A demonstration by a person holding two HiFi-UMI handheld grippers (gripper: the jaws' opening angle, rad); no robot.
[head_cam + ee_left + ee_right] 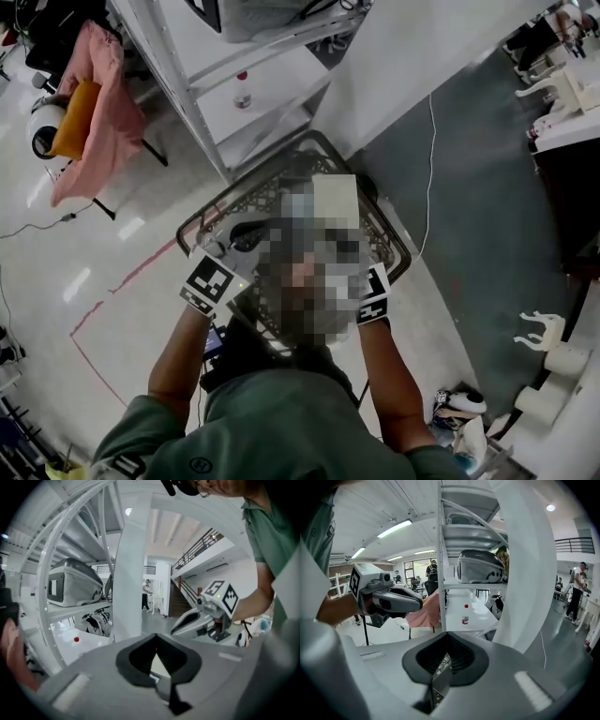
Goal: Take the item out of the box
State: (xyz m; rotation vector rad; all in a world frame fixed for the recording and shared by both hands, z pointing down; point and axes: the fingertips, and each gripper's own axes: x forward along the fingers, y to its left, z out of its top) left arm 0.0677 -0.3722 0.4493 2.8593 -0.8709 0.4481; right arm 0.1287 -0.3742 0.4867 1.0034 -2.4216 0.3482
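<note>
Box sits pale in the wire basket below me; left tool and right tool both pressed together, holding nothing.

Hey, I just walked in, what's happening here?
A person holds a gripper in each hand above a wire basket beside a white shelf rack. The left gripper and right gripper face each other, each with its fingers closed together and nothing between them. A blurred patch covers the basket's inside, so its contents can't be told.
</note>
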